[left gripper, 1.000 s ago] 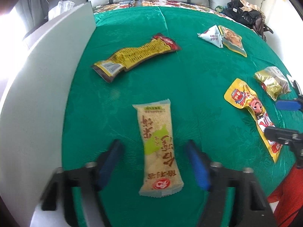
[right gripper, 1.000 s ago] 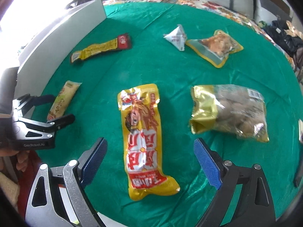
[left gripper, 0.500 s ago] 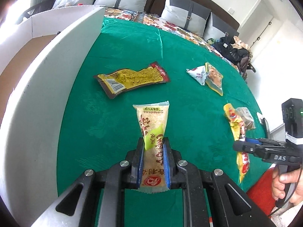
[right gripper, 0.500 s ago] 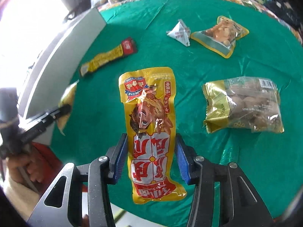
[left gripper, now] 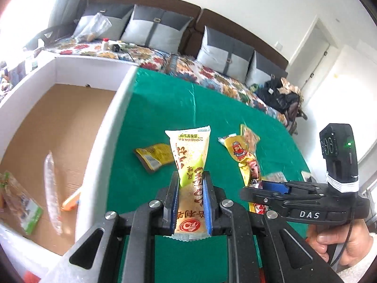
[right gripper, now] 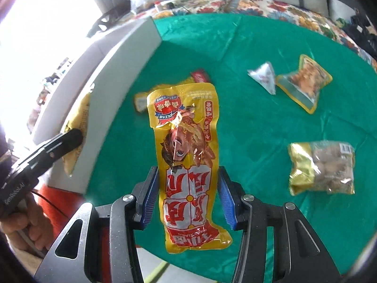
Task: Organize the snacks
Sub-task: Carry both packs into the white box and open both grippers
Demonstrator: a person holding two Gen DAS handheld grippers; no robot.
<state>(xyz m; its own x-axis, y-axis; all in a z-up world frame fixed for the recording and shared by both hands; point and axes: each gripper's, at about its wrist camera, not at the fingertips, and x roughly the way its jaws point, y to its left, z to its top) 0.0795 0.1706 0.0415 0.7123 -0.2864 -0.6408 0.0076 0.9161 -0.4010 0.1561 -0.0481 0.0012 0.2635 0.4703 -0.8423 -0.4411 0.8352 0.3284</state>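
Left wrist view: pale snack bar (left gripper: pixel 190 179) points lengthwise away from left gripper (left gripper: pixel 190 208).

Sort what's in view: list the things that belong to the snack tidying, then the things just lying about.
Part of the job:
- pale rice bar in the left claw
- yellow-red pouch in the right claw
- white box
- triangle pack
- gold bag

Lying about:
- grey cushions
- black bag
- floral cover

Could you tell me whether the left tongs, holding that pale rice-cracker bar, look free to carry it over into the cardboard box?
Probably yes: the left tongs grip the rice-cracker bar lifted off the cloth, and the cardboard box beside them is open-topped, with bare floor.
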